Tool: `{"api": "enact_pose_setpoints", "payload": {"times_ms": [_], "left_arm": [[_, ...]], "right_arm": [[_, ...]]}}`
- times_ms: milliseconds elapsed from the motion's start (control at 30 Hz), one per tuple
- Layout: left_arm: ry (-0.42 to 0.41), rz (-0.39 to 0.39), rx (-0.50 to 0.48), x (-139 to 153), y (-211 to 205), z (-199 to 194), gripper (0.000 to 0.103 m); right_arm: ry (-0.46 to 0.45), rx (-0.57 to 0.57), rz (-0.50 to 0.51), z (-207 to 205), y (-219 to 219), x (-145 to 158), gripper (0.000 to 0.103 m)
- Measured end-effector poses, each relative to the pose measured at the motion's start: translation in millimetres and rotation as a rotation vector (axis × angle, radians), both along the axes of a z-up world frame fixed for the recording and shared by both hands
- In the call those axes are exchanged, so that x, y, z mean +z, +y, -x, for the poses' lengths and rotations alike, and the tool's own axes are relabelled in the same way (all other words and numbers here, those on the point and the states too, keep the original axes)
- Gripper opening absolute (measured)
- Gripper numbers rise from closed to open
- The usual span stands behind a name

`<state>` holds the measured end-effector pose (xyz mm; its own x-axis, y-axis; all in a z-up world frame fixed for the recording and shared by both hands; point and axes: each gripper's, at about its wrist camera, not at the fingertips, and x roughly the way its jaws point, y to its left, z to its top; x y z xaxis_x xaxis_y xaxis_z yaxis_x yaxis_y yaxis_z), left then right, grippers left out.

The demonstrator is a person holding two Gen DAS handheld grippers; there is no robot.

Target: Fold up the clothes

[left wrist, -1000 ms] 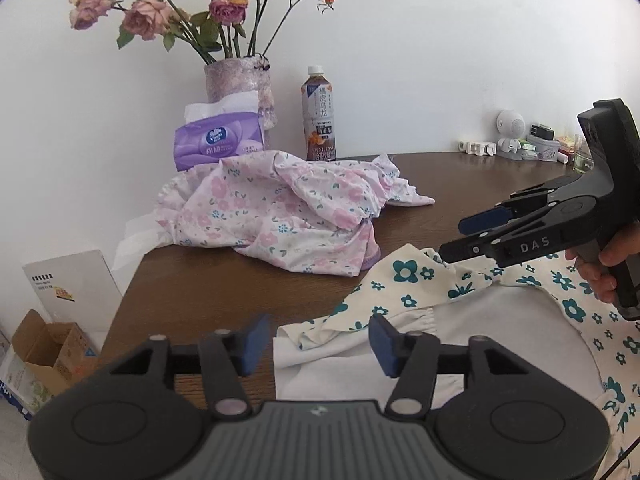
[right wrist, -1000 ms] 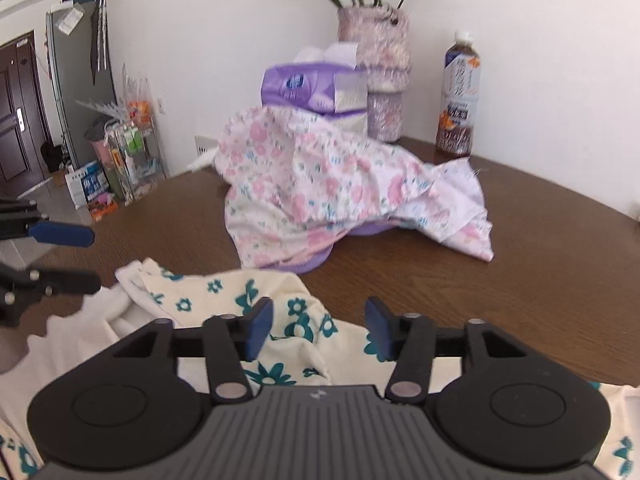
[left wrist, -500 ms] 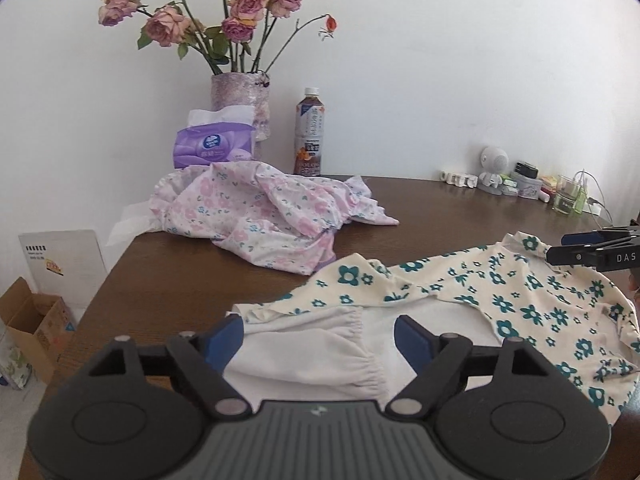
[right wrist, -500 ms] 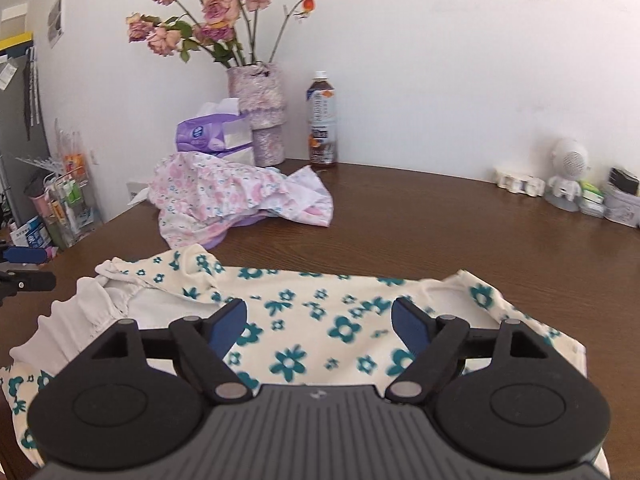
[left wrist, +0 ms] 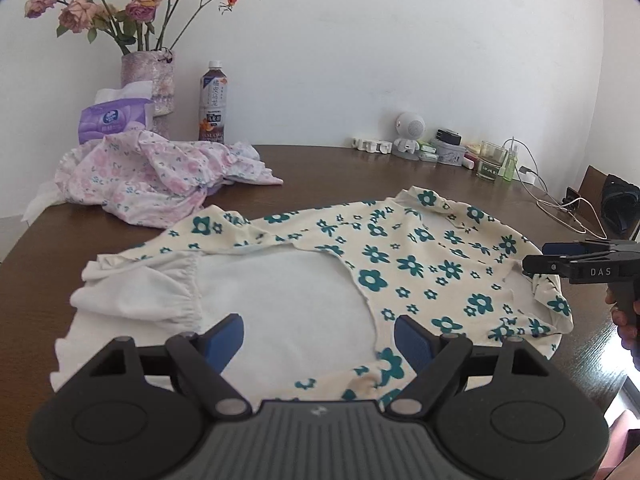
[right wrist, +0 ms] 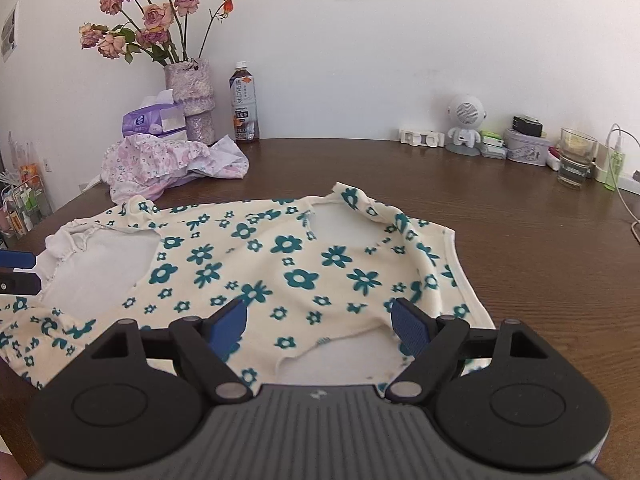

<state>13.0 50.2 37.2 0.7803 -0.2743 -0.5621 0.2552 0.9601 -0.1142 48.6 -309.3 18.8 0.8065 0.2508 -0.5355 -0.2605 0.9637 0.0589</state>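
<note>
Two matching handheld grippers. The left gripper (left wrist: pixel 319 334) and right gripper (right wrist: pixel 319 320) each have a black ribbed body, two round discs, silver pivot screws and blue finger pads (left wrist: pixel 224 336). One side reads "DAS" in white.

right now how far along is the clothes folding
Early on. Done: the cream garment with teal flowers lies spread out on the brown table, with no fold made that I can see. In hand: nothing; the left hand-held gripper and right hand-held gripper are both open above it. Left: folding this garment, then the pink floral garment, crumpled by the vase.
</note>
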Motion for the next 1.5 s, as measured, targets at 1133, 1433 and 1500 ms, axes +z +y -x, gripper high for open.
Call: {"api": "enact_pose_setpoints", "payload": {"times_ms": [1133,1433,1500], "left_arm": [[0.097,-0.032,0.148,-33,-22,20,0.081],[0.053,-0.059,0.158,-15,-27,37,0.082],[0.057,-0.078,0.155,-12,-31,40,0.083]], "right_arm": [[0.074,-0.03,0.134,-59,-36,-30,0.018],[-0.067,0.142,0.086,1,-39,12,0.075],[-0.069,0.201,0.093,17,-34,17,0.081]]}}
